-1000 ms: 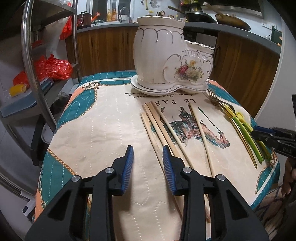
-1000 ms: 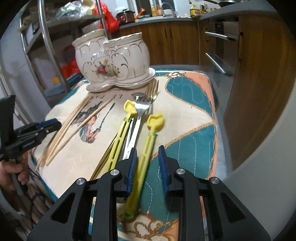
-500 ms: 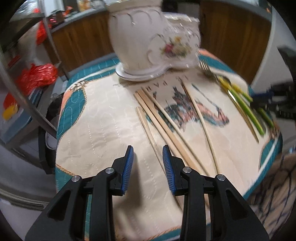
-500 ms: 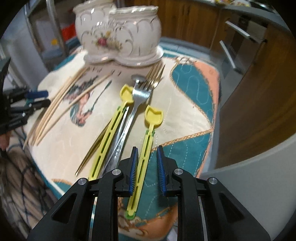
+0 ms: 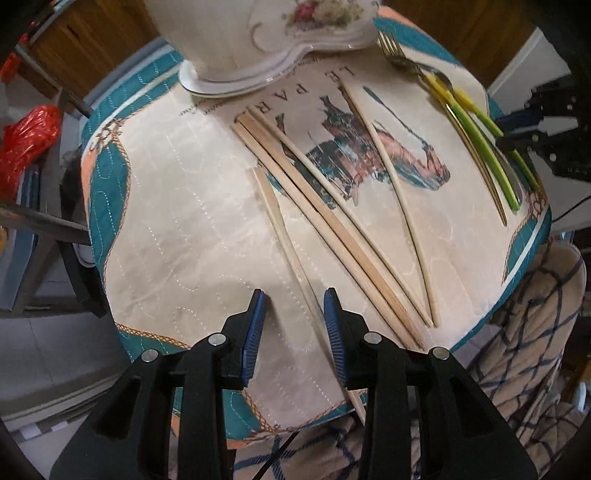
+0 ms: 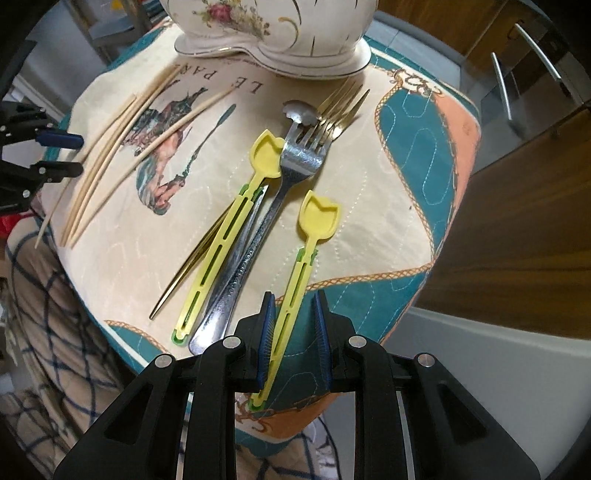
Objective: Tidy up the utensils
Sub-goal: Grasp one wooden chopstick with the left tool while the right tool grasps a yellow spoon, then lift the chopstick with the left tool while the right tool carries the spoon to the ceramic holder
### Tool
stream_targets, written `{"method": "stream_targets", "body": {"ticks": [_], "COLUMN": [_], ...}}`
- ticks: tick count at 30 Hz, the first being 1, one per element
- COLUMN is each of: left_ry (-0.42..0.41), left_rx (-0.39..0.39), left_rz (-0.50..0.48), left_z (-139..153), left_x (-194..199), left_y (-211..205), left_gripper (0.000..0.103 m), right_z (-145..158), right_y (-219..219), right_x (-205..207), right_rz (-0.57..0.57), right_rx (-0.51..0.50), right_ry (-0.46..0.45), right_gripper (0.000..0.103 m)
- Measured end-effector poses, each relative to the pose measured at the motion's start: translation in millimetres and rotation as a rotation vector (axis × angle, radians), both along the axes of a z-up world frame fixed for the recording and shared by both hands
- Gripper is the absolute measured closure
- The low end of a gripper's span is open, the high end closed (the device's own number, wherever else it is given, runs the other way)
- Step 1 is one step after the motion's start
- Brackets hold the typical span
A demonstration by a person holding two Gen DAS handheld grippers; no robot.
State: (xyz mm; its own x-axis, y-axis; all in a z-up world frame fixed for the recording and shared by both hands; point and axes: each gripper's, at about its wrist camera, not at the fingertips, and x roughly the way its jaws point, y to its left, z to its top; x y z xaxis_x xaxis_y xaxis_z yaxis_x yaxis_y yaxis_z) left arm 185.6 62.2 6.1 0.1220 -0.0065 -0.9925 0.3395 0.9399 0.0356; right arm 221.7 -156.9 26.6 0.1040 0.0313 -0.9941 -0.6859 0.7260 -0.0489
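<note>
Now both tools are lower and closer to the cloth than a second ago, each lined up on one utensil. The right gripper (image 6: pixel 291 314) has its jaws narrowed but not closed around the handle of the nearer yellow spoon (image 6: pixel 301 266), which lies apart from the rest; the left pad looks to be touching the handle, the right pad still shows a gap. A second yellow spoon (image 6: pixel 229 236), a steel fork (image 6: pixel 266 218), a gold fork (image 6: pixel 332 110) and a partly hidden steel spoon (image 6: pixel 299 110) lie in an overlapping pile just beside it. The left gripper (image 5: pixel 295 314) stands fairly wide, straddling the outermost chopstick (image 5: pixel 280 229), with neither pad touching it as far as I can tell. The other chopsticks (image 5: pixel 325 221) fan out to its right on the quilted table cover (image 5: pixel 166 206). The white ceramic holder (image 6: pixel 273 33) sits at the far edge, nearer and larger in both views than before. My read is that the approach is finished and both pickups are about to start; nothing has yet gone into the holder.
</note>
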Motion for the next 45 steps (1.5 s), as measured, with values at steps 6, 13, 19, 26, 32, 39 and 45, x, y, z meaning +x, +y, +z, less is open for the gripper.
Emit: {"method": "stream_targets", "body": {"ticks": [6, 13, 19, 26, 32, 39, 45], "left_ry": [0.099, 0.073, -0.063, -0.193, -0.197, -0.193, -0.228], "left_rx": [-0.016, 0.0, -0.193, -0.37, -0.315, -0.276, -0.284], "left_rz": [-0.03, -0.036, -0.001, 0.097, 0.089, 0.064, 0.053], "left_z": [0.1, 4.3, 27.1, 50.7, 45.7, 32.1, 43.8], "left_x": [9.3, 16.5, 0.7, -7.2, -6.0, -5.9, -7.3], "left_y": [5.9, 21.0, 44.6, 86.4, 82.1, 65.1, 63.2], "left_gripper": [0.075, 0.097, 0.097, 0.097, 0.097, 0.097, 0.097], "right_z": [0.9, 5.0, 21.7, 22.9, 11.9, 7.7, -3.6], "right_y": [0.9, 3.2, -16.0, -40.3, -27.6, -1.2, 9.9], "right_x": [7.1, 10.8, 22.8, 29.1, 16.6, 22.4, 10.9], "right_rz": [0.0, -0.014, -0.067, -0.098, -0.034, 0.028, 0.055], "right_rx": [0.006, 0.029, 0.169, 0.252, 0.088, -0.098, -0.151], "right_ry": [0.047, 0.021, -0.034, -0.023, -0.017, 0.026, 0.033], "right_gripper": [0.088, 0.093, 0.093, 0.093, 0.092, 0.089, 0.093]}}
